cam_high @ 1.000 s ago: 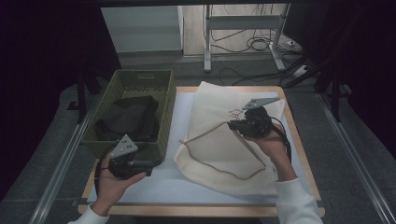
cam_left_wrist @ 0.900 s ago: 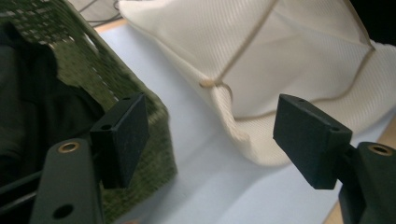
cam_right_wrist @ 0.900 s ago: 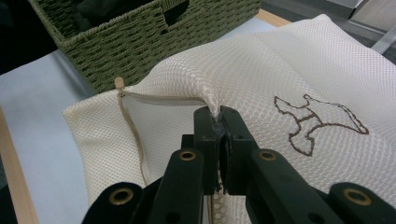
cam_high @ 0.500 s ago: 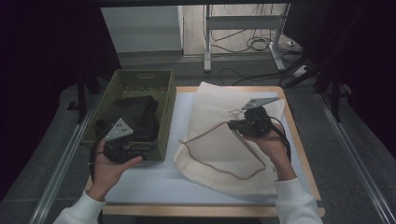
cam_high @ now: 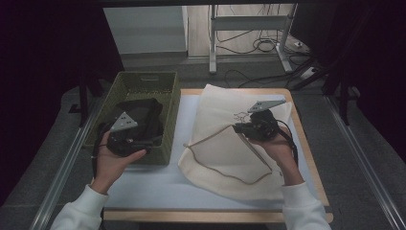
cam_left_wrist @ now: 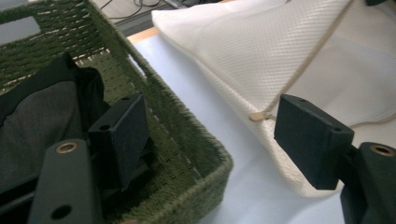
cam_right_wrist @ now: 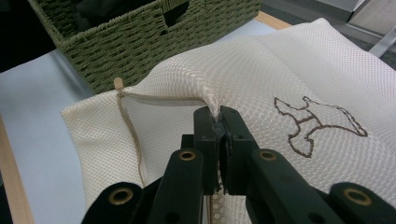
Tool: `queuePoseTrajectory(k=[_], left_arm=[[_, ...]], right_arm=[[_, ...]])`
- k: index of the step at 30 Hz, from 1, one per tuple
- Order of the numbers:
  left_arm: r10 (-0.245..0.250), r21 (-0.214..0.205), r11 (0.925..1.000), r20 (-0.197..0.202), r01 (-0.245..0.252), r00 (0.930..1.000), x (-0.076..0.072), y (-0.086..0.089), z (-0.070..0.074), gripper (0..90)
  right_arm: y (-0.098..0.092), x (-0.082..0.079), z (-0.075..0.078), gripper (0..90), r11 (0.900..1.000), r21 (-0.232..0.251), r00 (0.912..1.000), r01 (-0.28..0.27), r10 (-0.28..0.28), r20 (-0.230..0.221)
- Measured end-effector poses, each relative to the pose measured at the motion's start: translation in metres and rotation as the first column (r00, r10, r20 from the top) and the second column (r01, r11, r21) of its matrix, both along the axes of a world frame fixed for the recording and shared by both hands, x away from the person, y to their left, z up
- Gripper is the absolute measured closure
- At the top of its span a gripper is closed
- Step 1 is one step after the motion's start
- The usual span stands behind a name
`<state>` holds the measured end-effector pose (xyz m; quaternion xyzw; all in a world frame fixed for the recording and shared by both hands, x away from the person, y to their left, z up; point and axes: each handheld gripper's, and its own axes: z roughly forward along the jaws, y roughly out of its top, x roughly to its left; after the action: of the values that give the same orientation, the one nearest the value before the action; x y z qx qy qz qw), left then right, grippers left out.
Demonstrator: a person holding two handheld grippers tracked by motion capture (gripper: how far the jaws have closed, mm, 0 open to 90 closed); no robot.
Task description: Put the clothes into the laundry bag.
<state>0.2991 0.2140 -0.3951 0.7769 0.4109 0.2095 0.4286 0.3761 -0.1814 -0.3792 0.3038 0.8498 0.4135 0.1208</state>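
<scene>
- Your right claw pinches the mesh bag's upper layer, hiding the fabric between its jaws.
- Your left claw gapes wide over the basket rim, holding nothing; the dark garment is partly covered.

The left gripper is held up in the left hand, and its 2 jaws are spread wide apart. The right gripper is held in the right hand. Its jaws are pressed tight together, probably pointing toward the left arm.
</scene>
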Motion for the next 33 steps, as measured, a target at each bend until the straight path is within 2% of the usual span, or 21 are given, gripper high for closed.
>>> queuePoseTrajectory(k=[4,9,16,20,33], left_arm=[[0.025,-0.003,0.9997,-0.007,-0.025,0.9997,0.010,0.004,-0.002,25.3],[0.035,0.037,0.9987,-0.010,-0.035,0.9993,0.020,0.004,-0.004,25.0],[0.058,0.035,0.9977,-0.012,-0.058,0.9982,0.030,0.008,-0.003,25.0],[0.076,0.061,0.9953,-0.018,-0.075,0.9969,0.039,0.010,-0.006,25.0],[0.119,0.078,0.9902,-0.029,-0.116,0.9925,0.054,0.017,-0.011,24.9]], right_arm=[[-0.001,0.000,0.000,86.4,1.0000,0.000,1.0000,0.000,0.000,0.001],[-0.001,0.000,0.000,86.3,1.0000,0.001,1.0000,-0.002,0.002,0.001],[-0.001,0.001,0.000,86.3,1.0000,0.002,1.0000,-0.003,0.003,0.000],[-0.001,0.001,0.000,86.3,1.0000,0.003,1.0000,0.000,0.000,-0.003],[-0.001,0.001,0.000,86.3,1.0000,0.001,1.0000,0.000,0.000,-0.004]])
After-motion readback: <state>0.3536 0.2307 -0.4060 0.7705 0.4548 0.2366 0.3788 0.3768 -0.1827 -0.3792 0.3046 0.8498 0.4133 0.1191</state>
